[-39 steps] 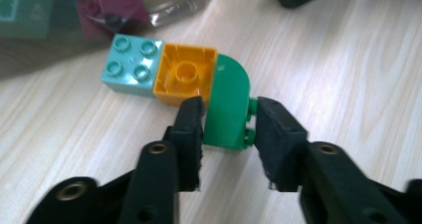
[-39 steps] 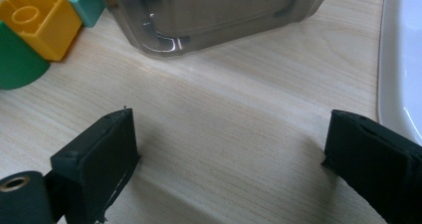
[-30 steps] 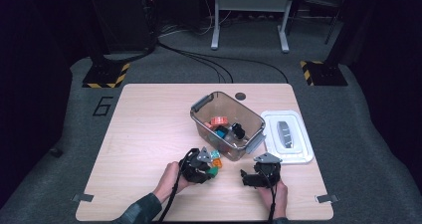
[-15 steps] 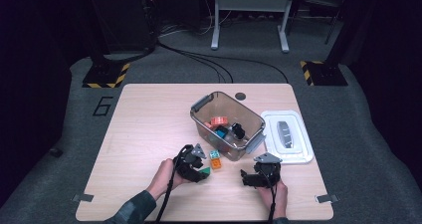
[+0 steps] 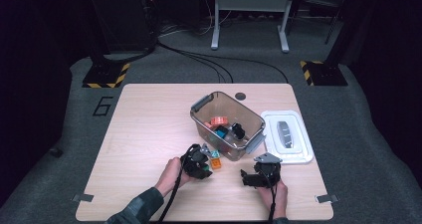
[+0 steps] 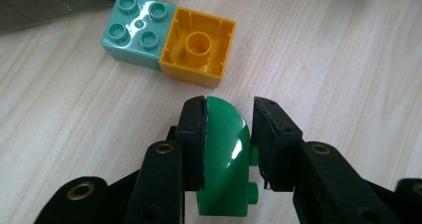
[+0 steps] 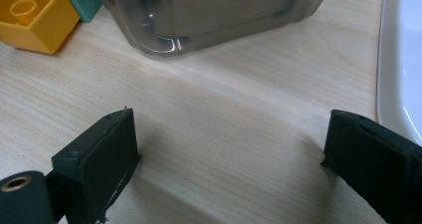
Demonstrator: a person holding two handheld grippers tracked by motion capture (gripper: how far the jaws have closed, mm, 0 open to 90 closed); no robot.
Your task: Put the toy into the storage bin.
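Clamping green brick [image 6: 226, 154], left hand-held gripper [image 6: 228, 134] shut; right hand-held gripper [image 7: 229, 149] wide, empty.

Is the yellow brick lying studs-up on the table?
No: the yellow brick lies hollow side up, beside the studs-up teal brick.

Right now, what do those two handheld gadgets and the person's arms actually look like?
Both are black. The left gripper has chunky jaws with brass-coloured rivets on the arms. The right gripper has matching block-shaped black jaws and, in the high view, a grey three-cornered plate on top. A black cable trails from each. The person wears a dark greenish sleeve.
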